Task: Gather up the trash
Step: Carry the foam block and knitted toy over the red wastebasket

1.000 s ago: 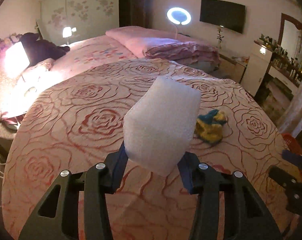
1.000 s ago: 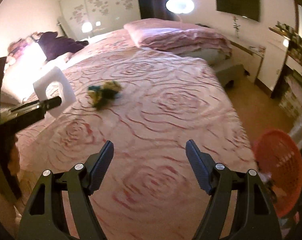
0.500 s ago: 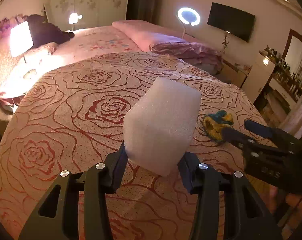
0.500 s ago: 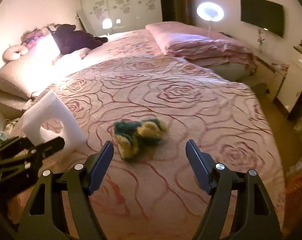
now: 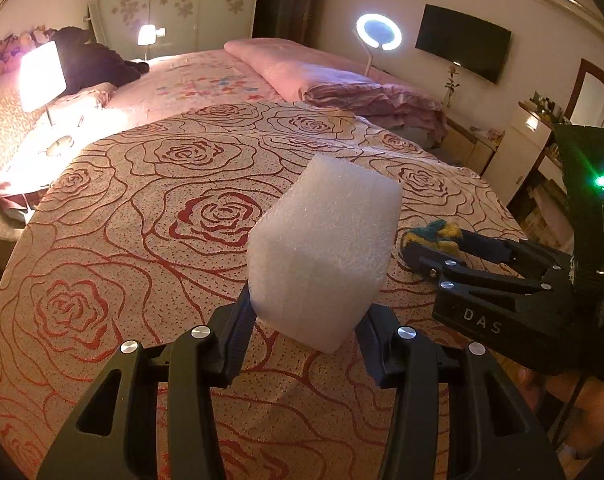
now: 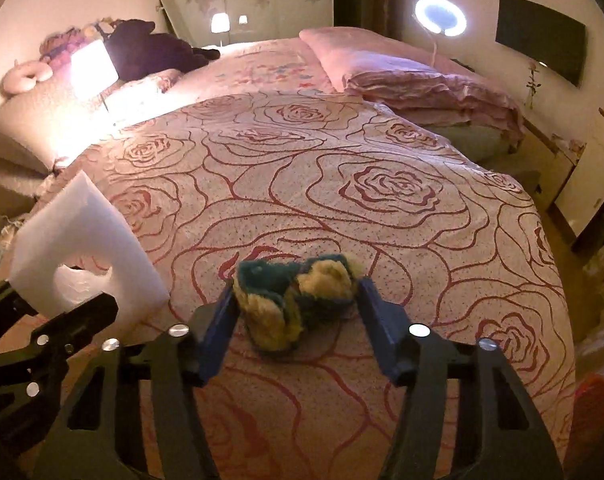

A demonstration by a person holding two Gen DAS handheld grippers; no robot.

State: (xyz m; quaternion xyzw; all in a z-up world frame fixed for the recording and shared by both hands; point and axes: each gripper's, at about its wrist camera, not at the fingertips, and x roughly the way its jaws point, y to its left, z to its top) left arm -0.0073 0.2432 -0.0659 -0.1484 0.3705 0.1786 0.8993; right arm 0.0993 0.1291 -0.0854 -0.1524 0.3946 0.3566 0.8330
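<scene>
Closing on a crumpled teal-and-yellow fuzzy scrap [image 6: 298, 300], the right gripper [image 6: 298, 316] straddles the piece where it lies on the rose-patterned bedspread [image 6: 381, 200], one blue pad on either side. Its jaws have just been narrowing around the scrap, and the pads now appear to touch its edges, though the scrap sits on the cover, not lifted. Angling down from above looks like the sensible way in: the soft bundle is low and squat, so the fingers must come down to the fabric to catch it without snagging the spread.

Beside it, the left gripper [image 5: 305, 320] is clamped on a white foam block [image 5: 321, 248], its pads pressing the lower sides so the block juts forward and up, clear of the bed. From the right wrist view the foam [image 6: 82, 248] shows a rounded cut-out, typical of packing material. Held off to the side and apart from the scrap, it leaves the other tool room to work, probably the reason it is parked there.

An orange basket [image 6: 589, 412] shows at the bed's lower right edge in the right wrist view, a likely destination for both pieces, though nothing confirms that. A ring light [image 5: 378, 31], a bedside lamp [image 5: 42, 70] and a wall television [image 5: 463, 48] frame the room behind.
</scene>
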